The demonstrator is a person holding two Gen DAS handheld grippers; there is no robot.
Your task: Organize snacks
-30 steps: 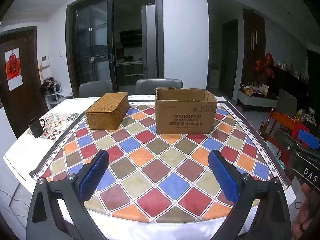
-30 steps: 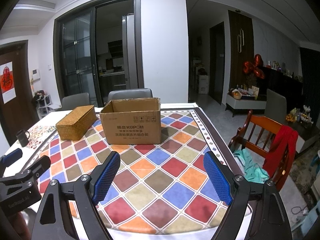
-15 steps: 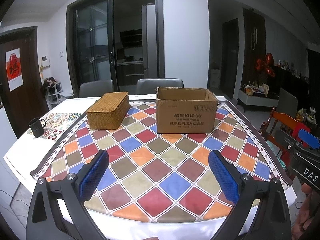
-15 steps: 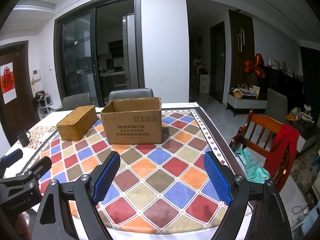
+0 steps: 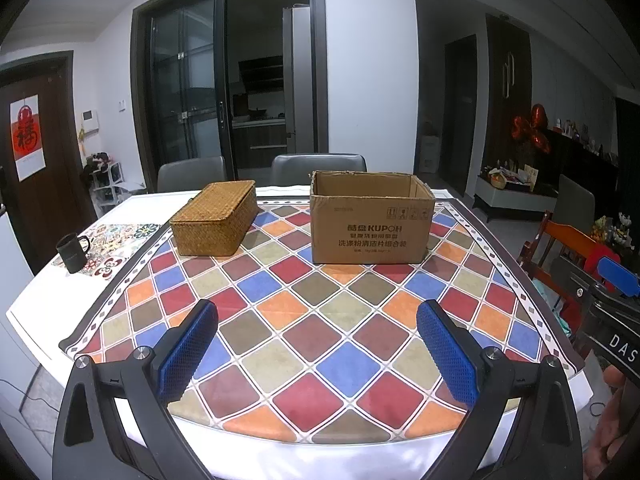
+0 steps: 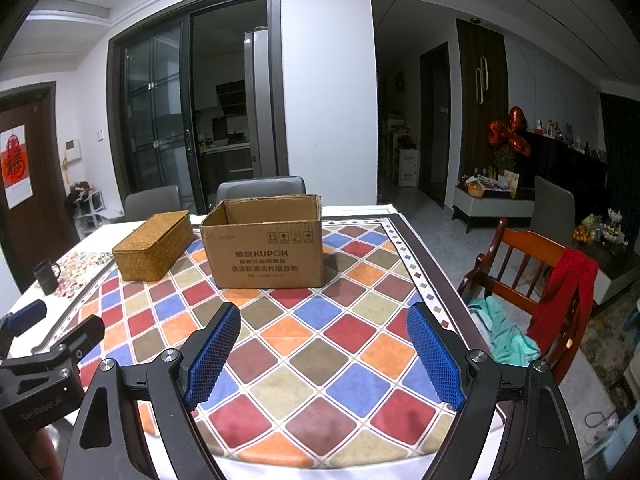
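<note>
Nothing has shifted over the last second: left hand-held gripper (image 5: 316,326) and right hand-held gripper (image 6: 322,328) both hover released and empty short of the cardboard box (image 5: 370,218), wicker basket (image 5: 216,218) just left of it, lid shut, no snacks visible, box interior hidden.

A home dining room is indicated. A worktop (image 5: 472,276) covered by a diamond-patterned cloth is ringed by grey chairs (image 5: 318,166). Beyond glass sliding doors (image 5: 188,96) a kitchen with a fridge (image 5: 298,80) and range hood is seen. A red paper charm (image 5: 26,136) is hung on a dark door. A mug (image 5: 72,253) is set on a patterned mat. Red foil balloons (image 6: 510,132) are noted above a cluttered sideboard (image 6: 492,200). Clothes (image 6: 572,280) are draped over a wooden chair (image 6: 520,264).
</note>
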